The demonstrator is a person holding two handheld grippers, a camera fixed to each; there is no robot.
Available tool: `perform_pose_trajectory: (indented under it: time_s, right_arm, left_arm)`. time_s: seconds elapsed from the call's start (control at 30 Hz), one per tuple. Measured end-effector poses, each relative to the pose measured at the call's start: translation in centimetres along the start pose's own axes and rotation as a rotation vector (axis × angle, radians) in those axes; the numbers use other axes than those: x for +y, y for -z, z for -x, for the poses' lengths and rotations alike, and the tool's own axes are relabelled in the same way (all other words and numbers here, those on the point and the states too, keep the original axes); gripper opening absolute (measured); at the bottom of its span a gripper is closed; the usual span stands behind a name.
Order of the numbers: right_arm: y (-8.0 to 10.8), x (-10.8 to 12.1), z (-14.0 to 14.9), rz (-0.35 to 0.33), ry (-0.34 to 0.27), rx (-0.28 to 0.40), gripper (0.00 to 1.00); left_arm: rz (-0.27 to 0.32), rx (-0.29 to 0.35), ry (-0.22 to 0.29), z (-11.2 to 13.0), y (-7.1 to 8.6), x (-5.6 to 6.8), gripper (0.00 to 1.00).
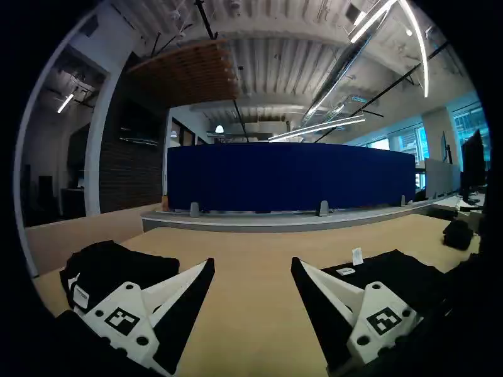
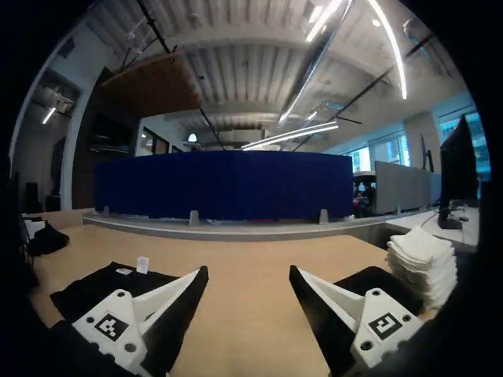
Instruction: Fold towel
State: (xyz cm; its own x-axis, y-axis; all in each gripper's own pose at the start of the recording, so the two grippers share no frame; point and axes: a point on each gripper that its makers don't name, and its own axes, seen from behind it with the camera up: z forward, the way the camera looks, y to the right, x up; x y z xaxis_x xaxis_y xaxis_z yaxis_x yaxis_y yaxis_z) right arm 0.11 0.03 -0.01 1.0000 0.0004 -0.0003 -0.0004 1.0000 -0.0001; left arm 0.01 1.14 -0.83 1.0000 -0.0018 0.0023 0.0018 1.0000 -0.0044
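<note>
Here, left tool [image 1: 253,261] released with fingers spread wide, over a pale wooden bench [image 1: 251,242], black towel [image 1: 390,271] lying at four o'clock, right tool [image 2: 248,269] likewise released, white folded stack [image 2: 422,261] at four o'clock.

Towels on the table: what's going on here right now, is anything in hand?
A person holds the left gripper and the right gripper open and empty, low over the light wooden table. A flat black cloth with a white tag lies left of the right gripper, untouched. A stack of folded white towels sits farther right. No fold is under way.
</note>
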Motion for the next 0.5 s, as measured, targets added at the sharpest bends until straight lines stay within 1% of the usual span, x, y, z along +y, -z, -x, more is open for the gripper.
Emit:
perform_pose_trajectory:
  time_s: [0.1, 0.2, 0.33, 0.5]
  right_arm:
    - [0.1, 0.1, -0.8, -0.001, -0.002, 0.001, 1.0]
    - [0.4, -0.1, -2.1, -0.007, 0.002, -0.006, 1.0]
    - [0.7, -0.3, -4.7, -0.008, 0.016, -0.019, 1.0]
    - [0.8, -0.8, -9.0, -0.011, 0.011, -0.032, 1.0]
  left_arm:
    - [0.007, -0.007, 0.009, -0.2, 0.3, 0.5, 0.9]
    - [0.01, -0.004, 0.019, -1.5, 0.4, 0.8, 0.9]
    - [0.002, 0.002, 0.01, -4.7, 0.7, 0.7, 0.9]
    - [0.004, 0.006, 0.003, -10.3, 1.2, 0.5, 0.9]
